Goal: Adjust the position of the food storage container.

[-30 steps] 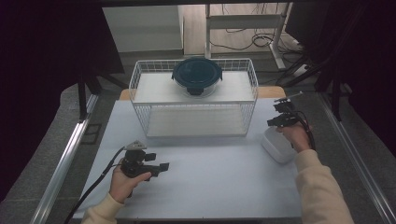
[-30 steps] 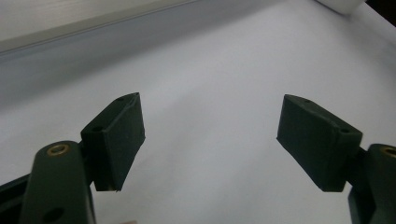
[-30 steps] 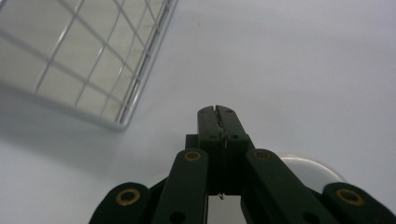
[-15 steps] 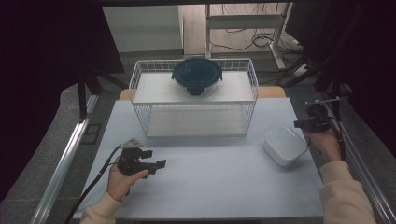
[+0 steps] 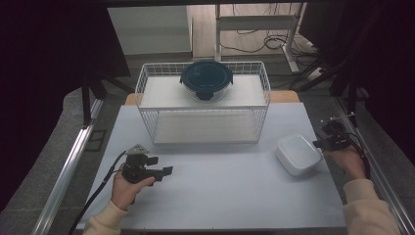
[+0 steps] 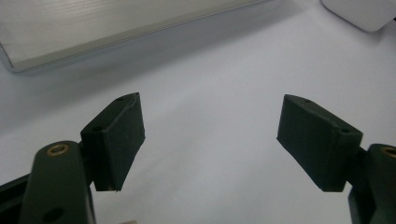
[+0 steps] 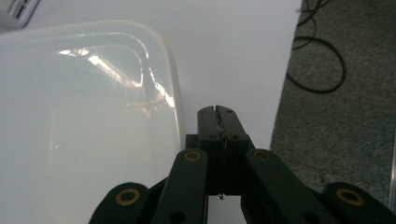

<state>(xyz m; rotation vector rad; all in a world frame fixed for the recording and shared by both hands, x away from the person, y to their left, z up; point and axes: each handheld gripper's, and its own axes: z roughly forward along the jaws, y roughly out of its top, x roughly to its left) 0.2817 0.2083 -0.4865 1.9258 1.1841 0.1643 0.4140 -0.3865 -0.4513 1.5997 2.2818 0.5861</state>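
While the right gripper (image 5: 319, 143) hangs at the right edge of the worktop (image 5: 220, 196), its fingers (image 7: 218, 122) are pressed flat together with nothing between them. Just left of it sits a white lidded container (image 5: 297, 153), rounded-rectangular, flat on the worktop; in the right gripper view its glossy lid lies close beside the shut fingers, no contact visible. The left gripper (image 5: 164, 167) rests low at the front left, held in the person's left hand (image 5: 128, 188), cable trailing off toward the near edge. Its fingers (image 6: 116, 135) stand wide apart, empty, only bare worktop between them. A white wire rack (image 5: 203, 105) stands at the back centre. On its top shelf sits a round glass container with a dark blue lid (image 5: 206, 78), well apart from both grippers. Grey floor and loose cables lie past the right edge.
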